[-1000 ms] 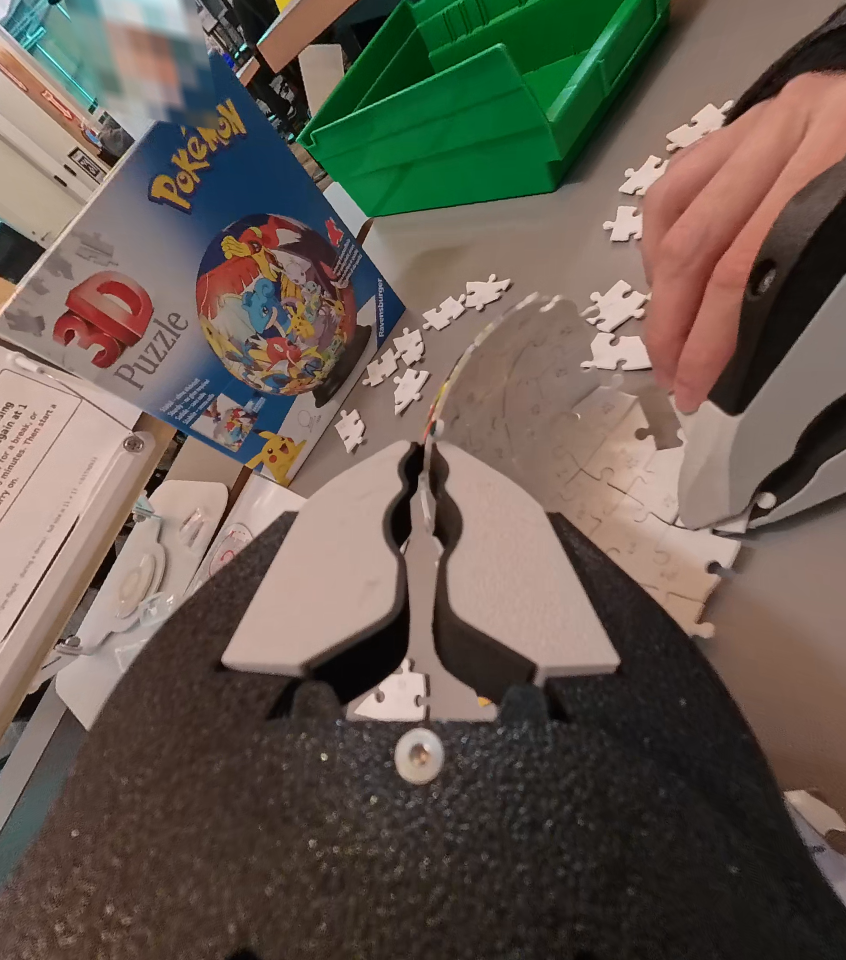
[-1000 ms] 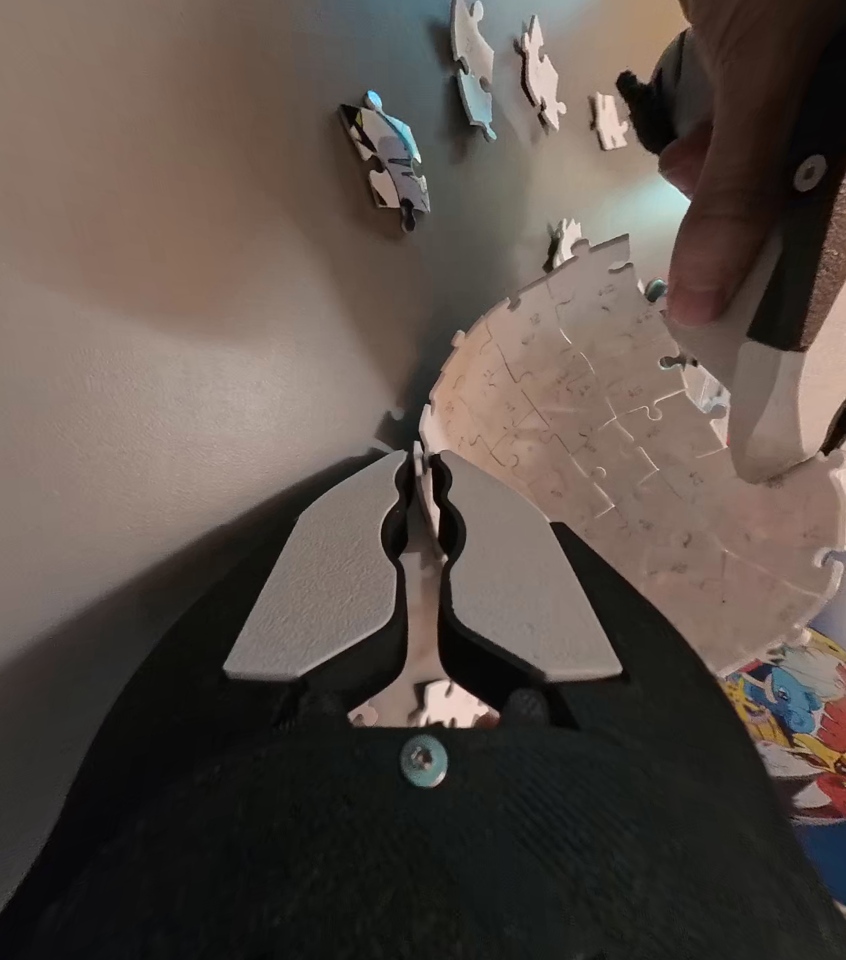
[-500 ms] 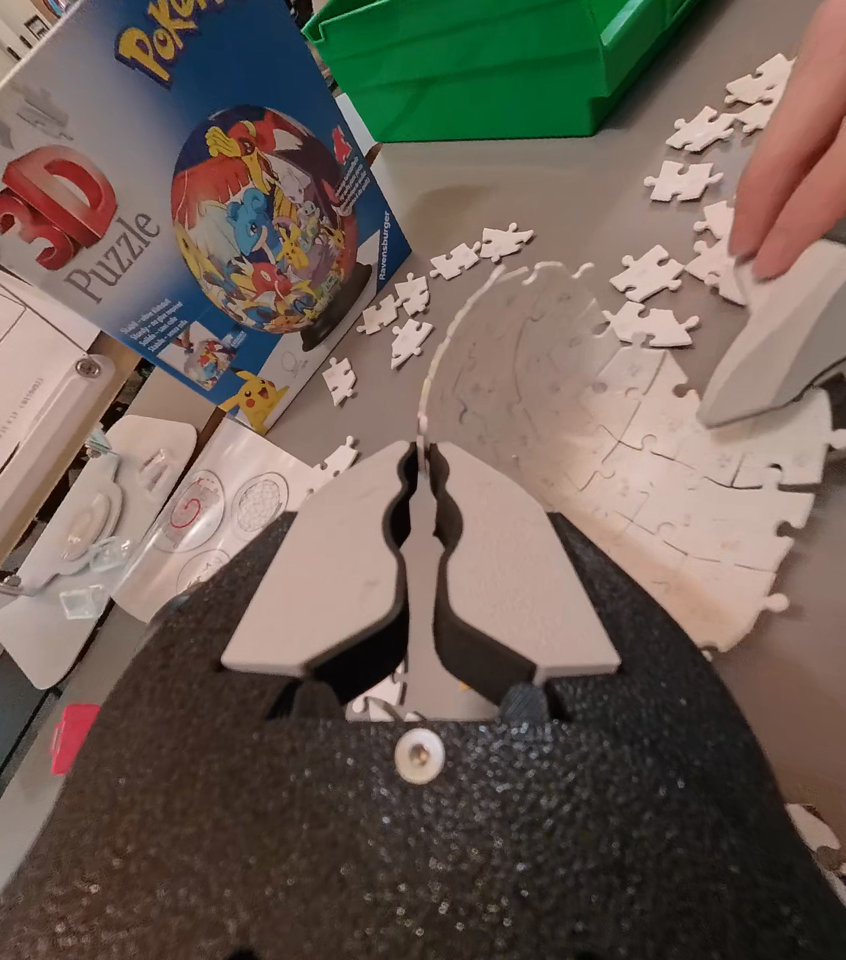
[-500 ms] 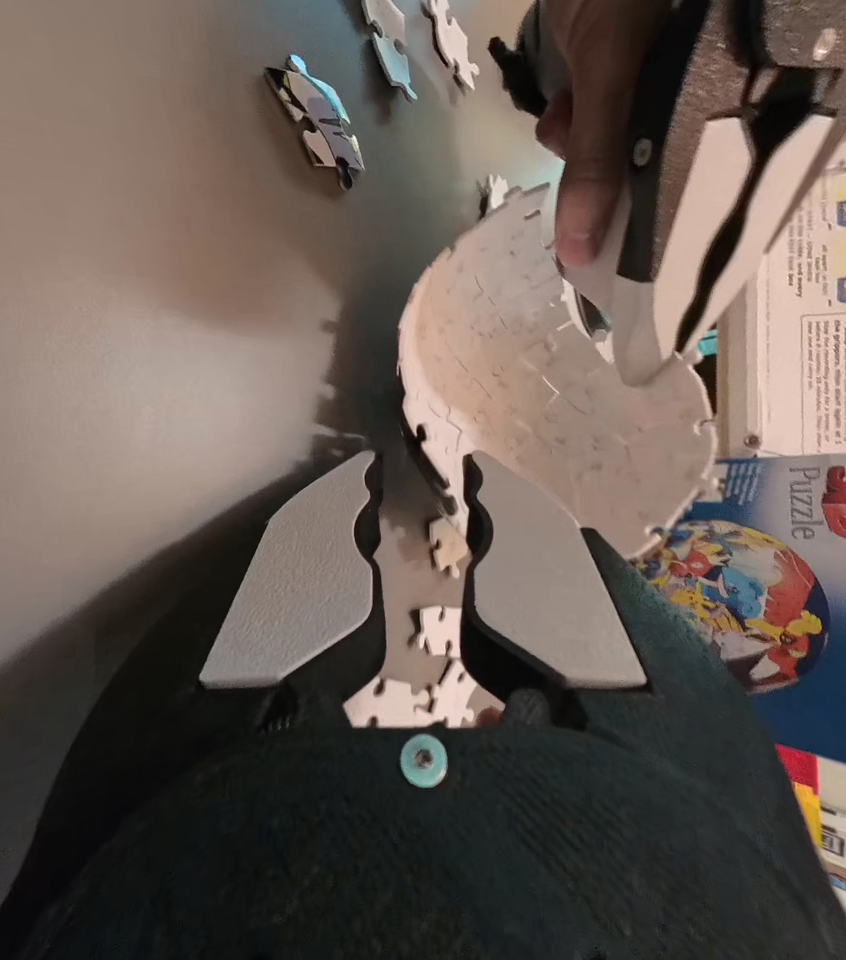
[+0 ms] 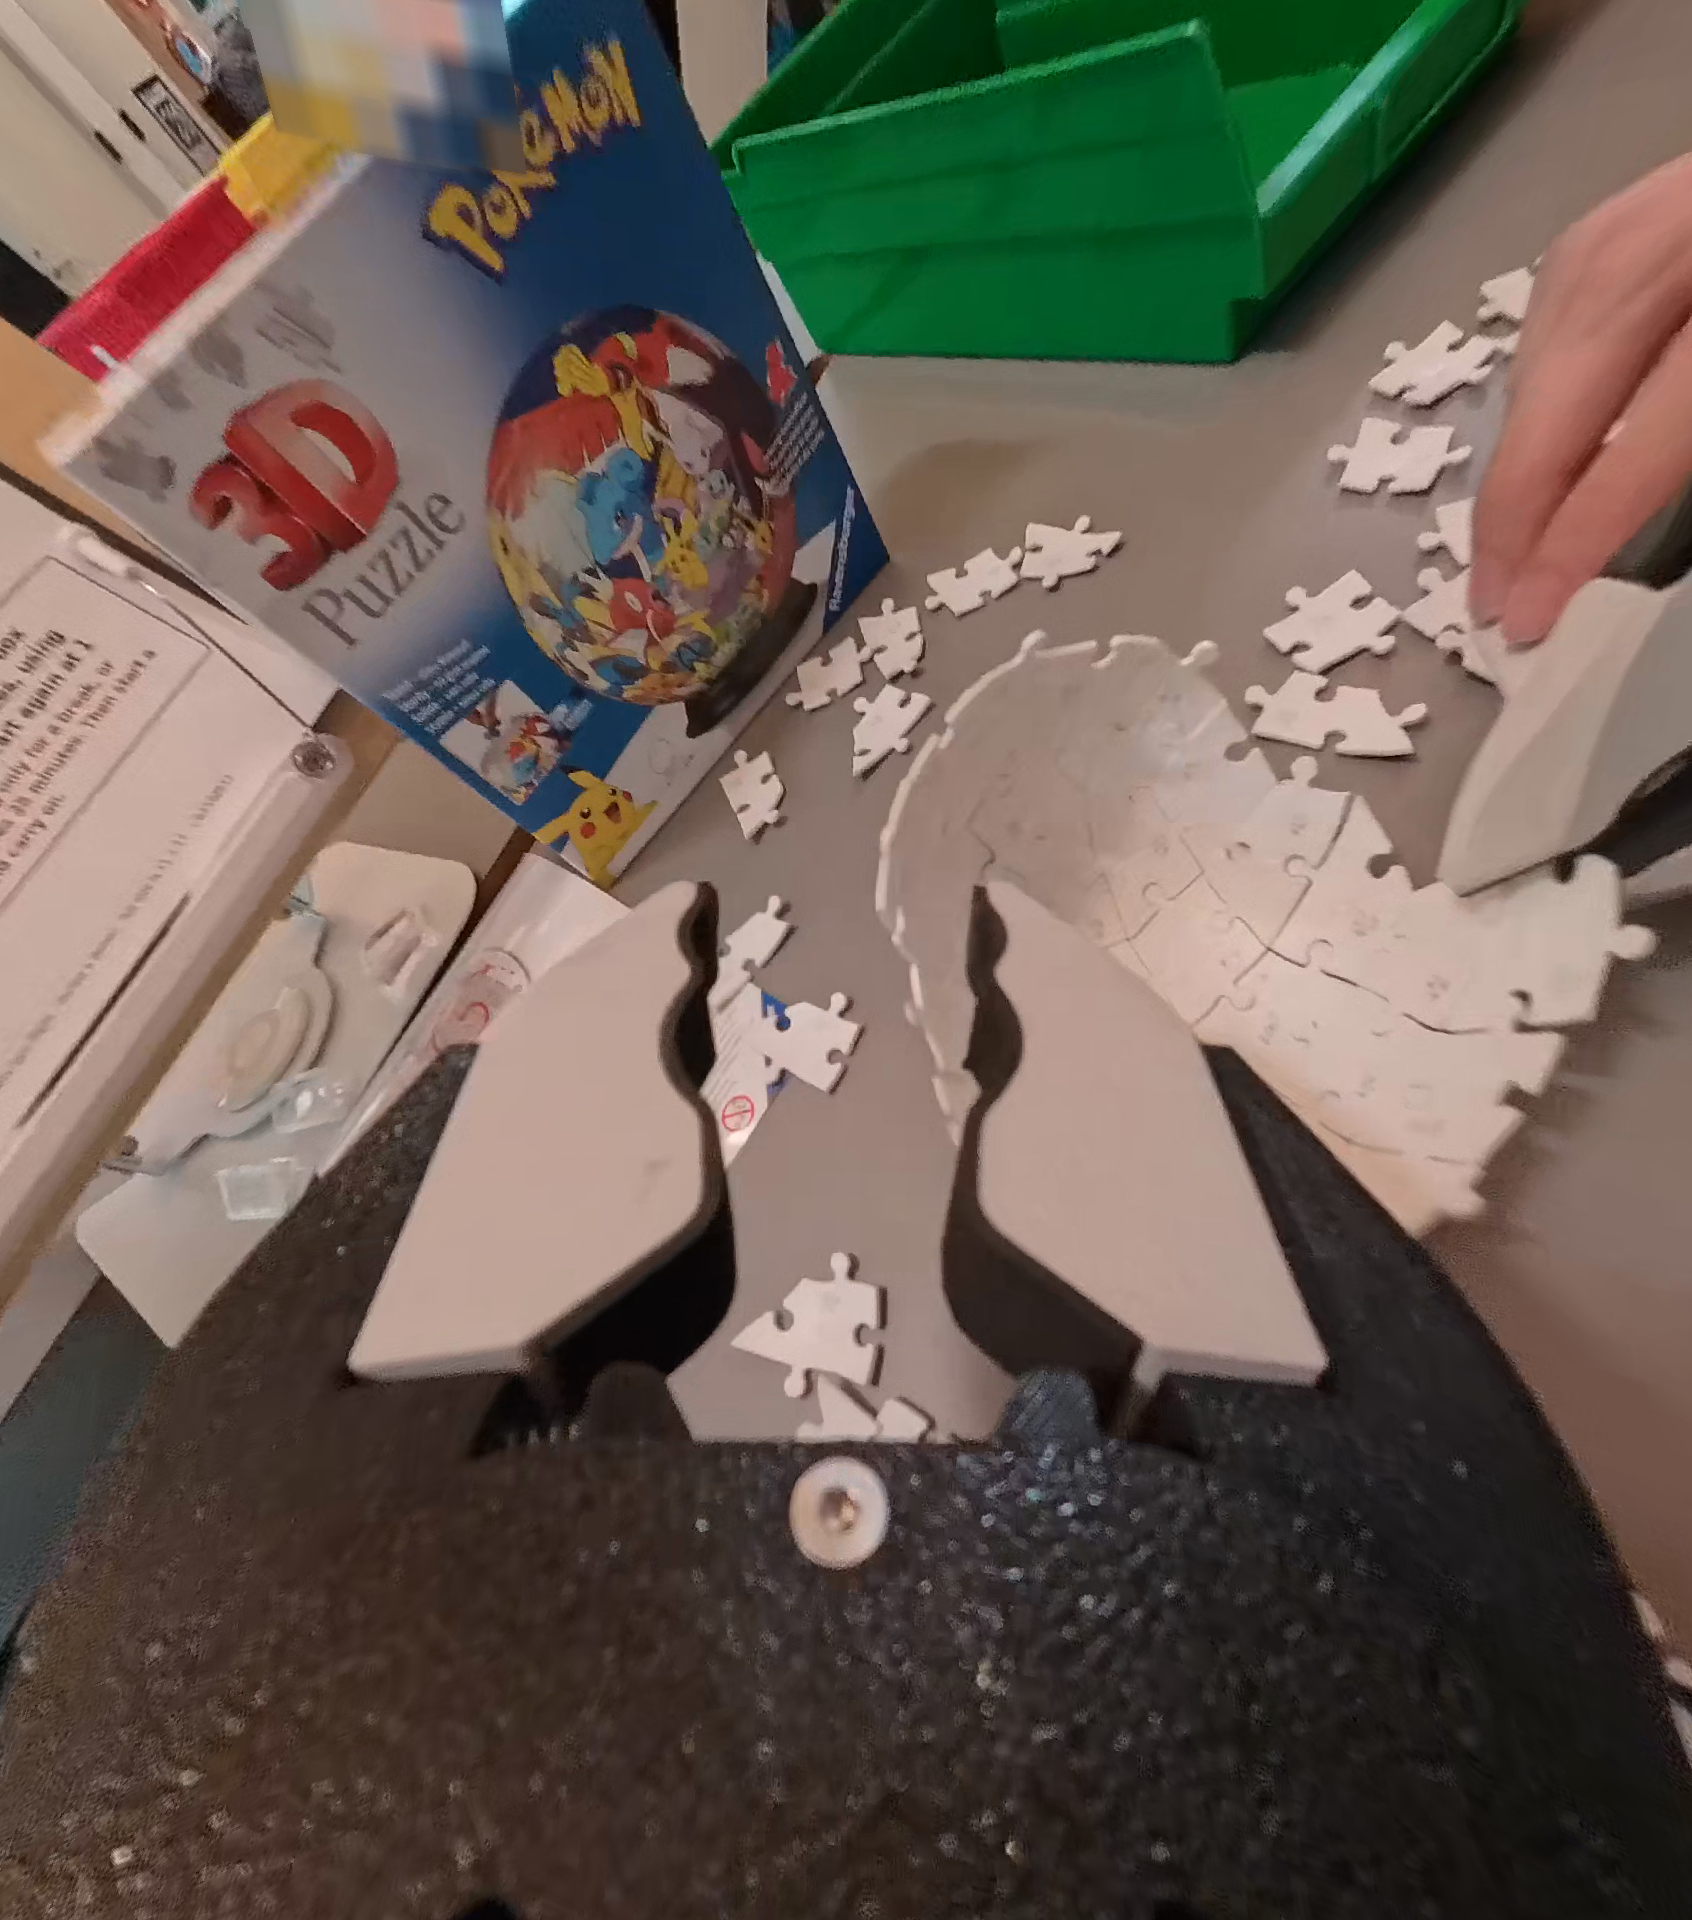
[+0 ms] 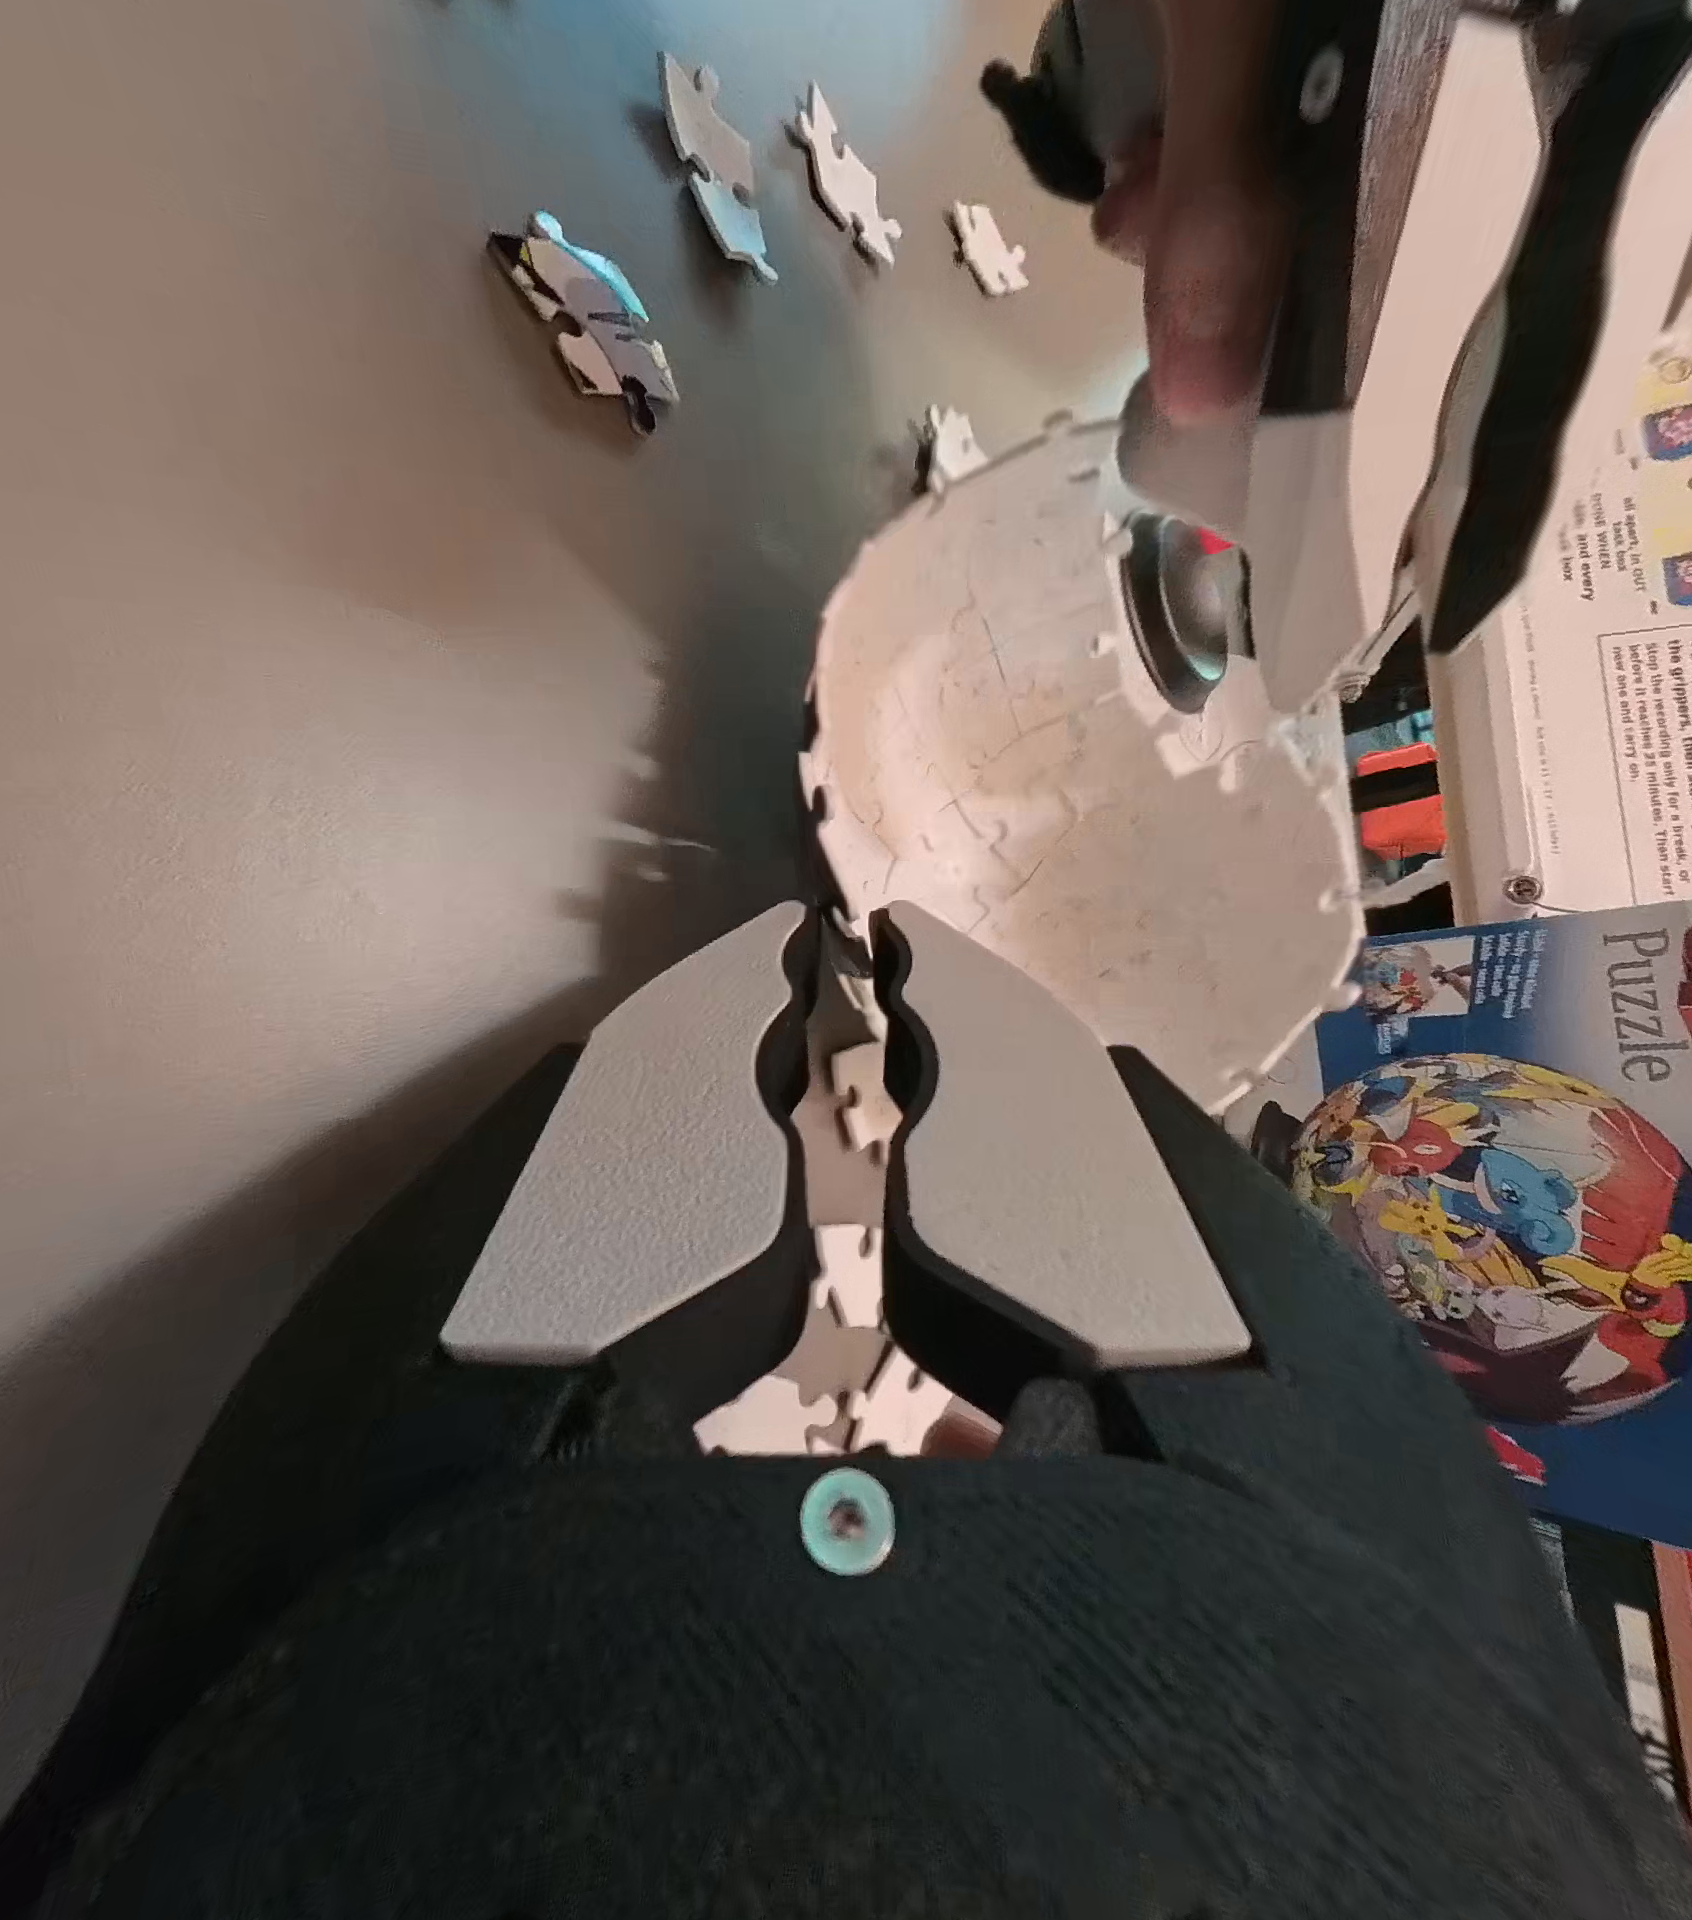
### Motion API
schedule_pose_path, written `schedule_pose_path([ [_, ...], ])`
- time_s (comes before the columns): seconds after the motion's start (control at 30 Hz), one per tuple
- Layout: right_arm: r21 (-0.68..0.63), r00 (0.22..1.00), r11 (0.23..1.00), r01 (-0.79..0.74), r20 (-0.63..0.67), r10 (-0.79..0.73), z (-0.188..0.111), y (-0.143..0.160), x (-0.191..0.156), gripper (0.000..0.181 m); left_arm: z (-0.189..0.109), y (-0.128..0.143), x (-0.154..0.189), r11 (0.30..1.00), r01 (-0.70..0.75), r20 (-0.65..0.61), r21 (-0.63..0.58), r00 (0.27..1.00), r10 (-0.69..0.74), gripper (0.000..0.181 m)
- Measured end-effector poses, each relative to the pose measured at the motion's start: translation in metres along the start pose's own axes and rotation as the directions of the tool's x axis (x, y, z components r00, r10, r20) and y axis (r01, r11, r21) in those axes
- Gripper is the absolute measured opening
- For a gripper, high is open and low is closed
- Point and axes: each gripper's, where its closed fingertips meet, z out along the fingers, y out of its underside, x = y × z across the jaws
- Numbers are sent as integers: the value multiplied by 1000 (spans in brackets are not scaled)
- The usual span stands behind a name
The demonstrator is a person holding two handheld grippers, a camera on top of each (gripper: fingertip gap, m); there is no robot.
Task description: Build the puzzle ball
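Left gripper [image 5: 842,935] released, half-ball [image 5: 1237,914] beside

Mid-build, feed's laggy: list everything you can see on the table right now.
white curved half-built puzzle shell: one, hollow side up, table centre
loose white jigsaw pieces: many, scattered around the shell
joined colour-printed pieces: one small cluster, apart from the shell
blue cardboard puzzle box: one, standing behind the pieces
green plastic bin: at least one, far side
white printed instruction sheet: one, left
left claw: grey fingers, open, empty, beside the shell
right claw: grey fingers, shut on the shell's rim
person's hand: one, on the right claw
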Motion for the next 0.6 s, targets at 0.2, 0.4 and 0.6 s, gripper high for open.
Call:
schedule_pose_path([
  [0.2, 49, 999, 998, -42, 13, 41, -2, -3, 4, 6, -44, -24, 61, 974, -196, -332, 111, 917, 222, 35],
  [0.4, 80, 996, 994, -76, 42, 73, -1, -2, 5, 7, -30, 15, 88, 803, -592, -492, -67, 720, 489, 31],
  [0.6, 72, 989, 988, -135, 63, 131, -2, 2, 6, 7, -16, 29, 91, 729, -670, -593, -135, 645, 483, 16],
])
